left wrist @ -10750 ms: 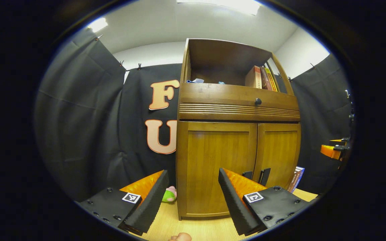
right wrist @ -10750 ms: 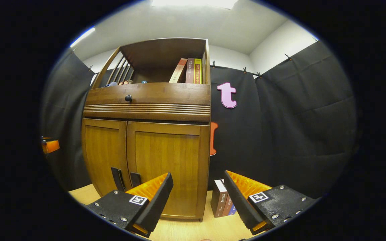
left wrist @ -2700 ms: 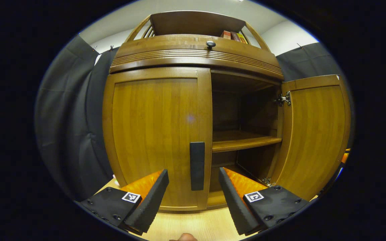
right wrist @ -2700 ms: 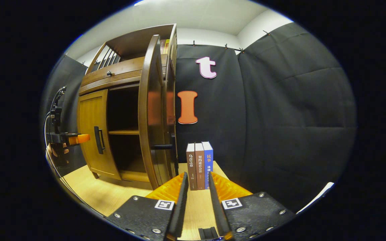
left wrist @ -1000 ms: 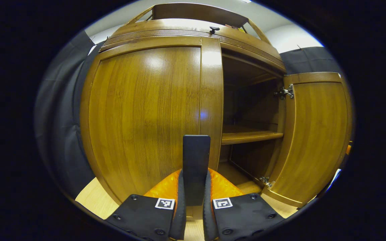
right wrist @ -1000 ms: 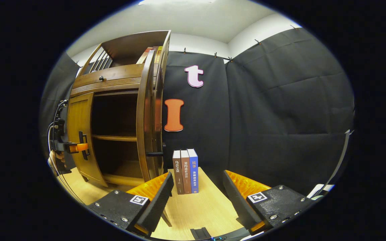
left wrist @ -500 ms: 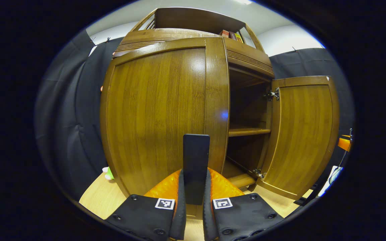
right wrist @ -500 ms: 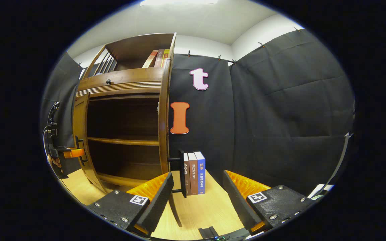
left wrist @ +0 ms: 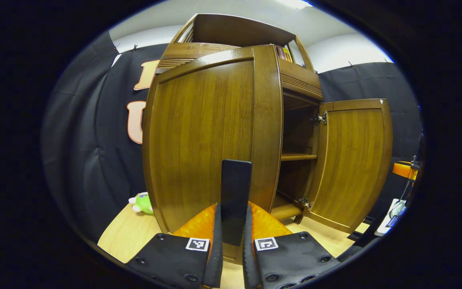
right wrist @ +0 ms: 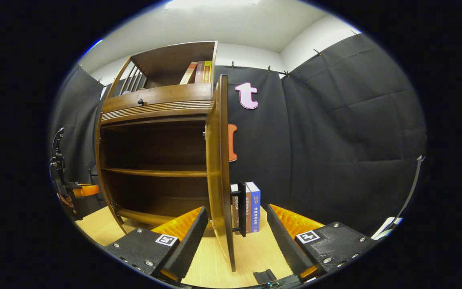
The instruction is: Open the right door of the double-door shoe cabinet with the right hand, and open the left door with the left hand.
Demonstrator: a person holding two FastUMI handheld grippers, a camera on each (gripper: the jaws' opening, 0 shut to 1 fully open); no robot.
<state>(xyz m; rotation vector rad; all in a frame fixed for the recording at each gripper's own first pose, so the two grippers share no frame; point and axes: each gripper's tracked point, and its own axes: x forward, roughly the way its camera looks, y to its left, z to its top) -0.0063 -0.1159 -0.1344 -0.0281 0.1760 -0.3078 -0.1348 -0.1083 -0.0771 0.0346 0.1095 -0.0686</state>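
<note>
Left gripper (left wrist: 233, 257) pinching handle (left wrist: 236, 200) of left door (left wrist: 207, 136), half open. Right gripper (right wrist: 235, 237) spread, free; right door (right wrist: 219, 168) wide open. Risk—handle slipping from 2 fingers; door swinging into toy (left wrist: 140, 202) at tabletop's left edge.

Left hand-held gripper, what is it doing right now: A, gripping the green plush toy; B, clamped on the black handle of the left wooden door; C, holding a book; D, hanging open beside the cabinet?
B: the left hand-held gripper has both fingers pressed on the black handle of the left wooden door.

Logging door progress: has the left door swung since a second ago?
Yes. The left door has swung further outward, uncovering more of the shelf behind it.
</note>
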